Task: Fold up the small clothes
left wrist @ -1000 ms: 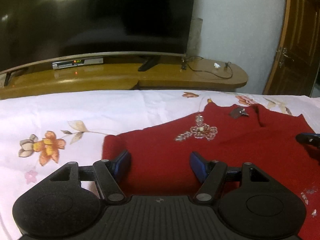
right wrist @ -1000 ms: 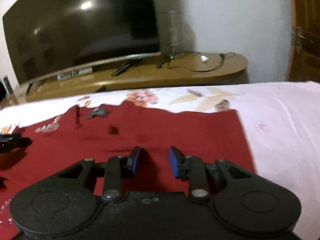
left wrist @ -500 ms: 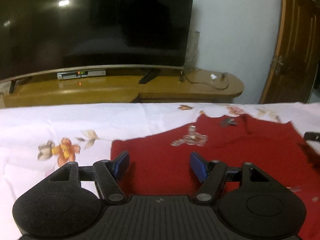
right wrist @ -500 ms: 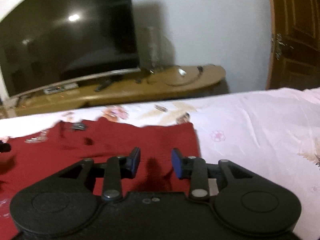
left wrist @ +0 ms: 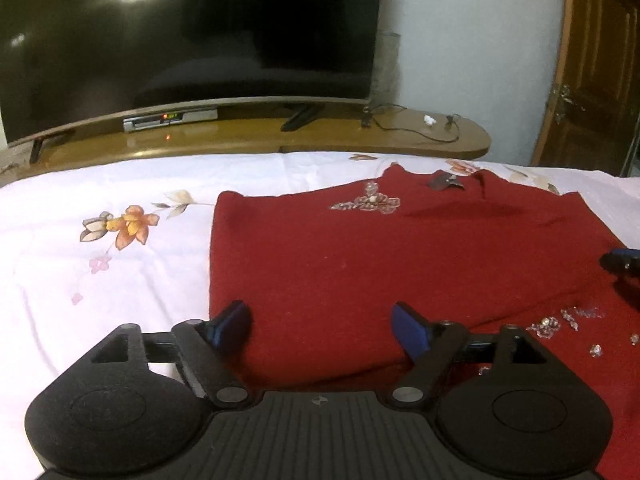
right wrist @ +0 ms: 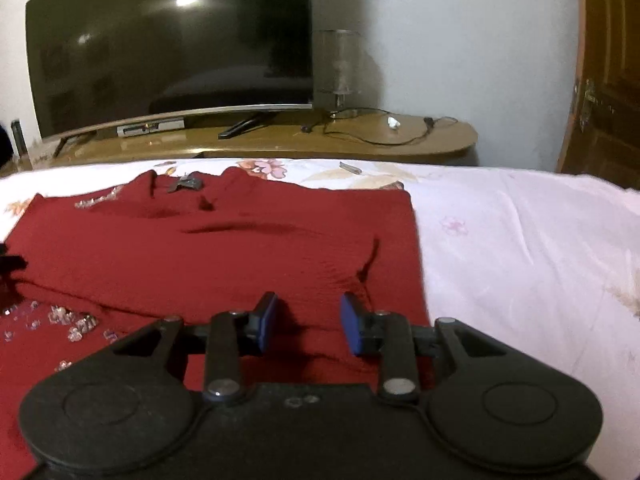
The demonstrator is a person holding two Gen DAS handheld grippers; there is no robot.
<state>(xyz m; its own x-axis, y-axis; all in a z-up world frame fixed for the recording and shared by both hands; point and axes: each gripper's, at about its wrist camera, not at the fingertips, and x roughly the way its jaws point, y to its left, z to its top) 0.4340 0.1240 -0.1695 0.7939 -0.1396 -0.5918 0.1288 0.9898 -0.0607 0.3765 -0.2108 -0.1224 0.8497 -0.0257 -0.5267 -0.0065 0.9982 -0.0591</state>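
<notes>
A dark red garment (left wrist: 360,264) with beaded trim lies spread on the white flowered bedsheet (left wrist: 100,264); it also shows in the right wrist view (right wrist: 200,248). A folded layer lies over its near part, with loose beads (right wrist: 68,320) below the fold edge. My left gripper (left wrist: 320,324) is open, low over the garment's near left part. My right gripper (right wrist: 308,322) is open, low over the near right part, with a raised crease between its pads. The right gripper's tip (left wrist: 620,262) shows at the left view's right edge.
A wooden TV bench (left wrist: 280,140) with a large dark television (left wrist: 192,28), a set-top box (left wrist: 168,120) and cables stands beyond the bed. A wooden door (left wrist: 600,64) is at the far right. Bare sheet (right wrist: 520,248) lies right of the garment.
Both grippers have drawn back toward the near edge of the garment and more of it shows ahead. The right gripper's jaws have opened wider. A fold ridge now lies across the near part.
</notes>
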